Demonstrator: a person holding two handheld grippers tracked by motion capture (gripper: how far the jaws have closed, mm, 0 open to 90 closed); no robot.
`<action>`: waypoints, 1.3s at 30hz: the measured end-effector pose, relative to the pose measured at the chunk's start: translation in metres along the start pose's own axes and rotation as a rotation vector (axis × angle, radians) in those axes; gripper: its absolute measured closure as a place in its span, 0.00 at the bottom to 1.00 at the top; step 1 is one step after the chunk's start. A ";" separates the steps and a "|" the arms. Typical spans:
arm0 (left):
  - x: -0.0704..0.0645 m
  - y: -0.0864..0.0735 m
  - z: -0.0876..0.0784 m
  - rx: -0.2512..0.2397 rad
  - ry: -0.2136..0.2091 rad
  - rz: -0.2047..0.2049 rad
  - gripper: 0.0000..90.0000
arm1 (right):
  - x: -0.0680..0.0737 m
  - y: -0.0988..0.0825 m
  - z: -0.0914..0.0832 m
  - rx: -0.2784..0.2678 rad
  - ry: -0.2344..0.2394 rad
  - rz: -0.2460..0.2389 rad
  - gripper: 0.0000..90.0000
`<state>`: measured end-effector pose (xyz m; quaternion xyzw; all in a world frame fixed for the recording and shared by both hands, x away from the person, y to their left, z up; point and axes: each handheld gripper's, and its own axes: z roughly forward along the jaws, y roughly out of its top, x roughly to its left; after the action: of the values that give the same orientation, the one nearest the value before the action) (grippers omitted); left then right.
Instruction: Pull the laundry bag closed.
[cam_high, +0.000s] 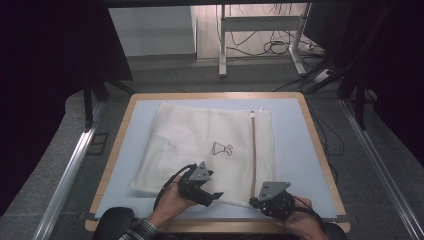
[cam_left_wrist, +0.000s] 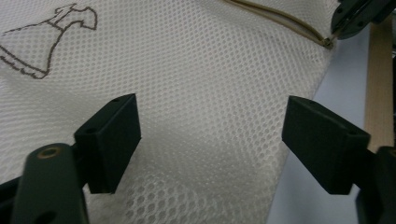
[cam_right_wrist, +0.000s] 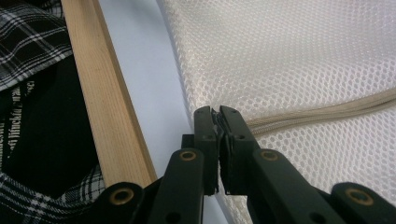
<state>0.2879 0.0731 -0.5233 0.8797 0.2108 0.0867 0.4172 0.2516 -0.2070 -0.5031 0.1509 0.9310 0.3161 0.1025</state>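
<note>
Jaws of the right gripper (cam_right_wrist: 219, 114) pinch what looks like the zipper pull (cam_right_wrist: 217, 117) of the mesh bag (cam_high: 200, 140), probably to unzip; left gripper (cam_left_wrist: 210, 140) hovers wide over mesh between its fingers, ready to steady it.

Bare blue table mat (cam_high: 292, 150) free at three o'clock of the white mesh zip bag (cam_high: 195, 140), raised wooden table rim (cam_high: 320, 150) bounding it, open strip at nine o'clock.

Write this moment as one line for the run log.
right gripper: shut on zipper end | left gripper: open over mesh bag | bag flat on table
</note>
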 end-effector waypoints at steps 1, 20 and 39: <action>0.000 0.000 0.000 0.000 0.000 0.000 0.27 | 0.000 0.000 0.000 0.000 0.000 0.000 0.95; -0.019 0.020 0.027 0.003 -0.121 0.044 0.58 | 0.001 -0.001 -0.002 0.001 -0.006 -0.033 0.95; -0.026 0.030 0.050 0.015 -0.193 0.078 0.74 | -0.001 -0.001 -0.002 0.004 0.006 -0.009 0.96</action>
<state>0.2904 0.0095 -0.5314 0.8946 0.1359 0.0162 0.4255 0.2523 -0.2088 -0.5021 0.1459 0.9327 0.3142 0.1008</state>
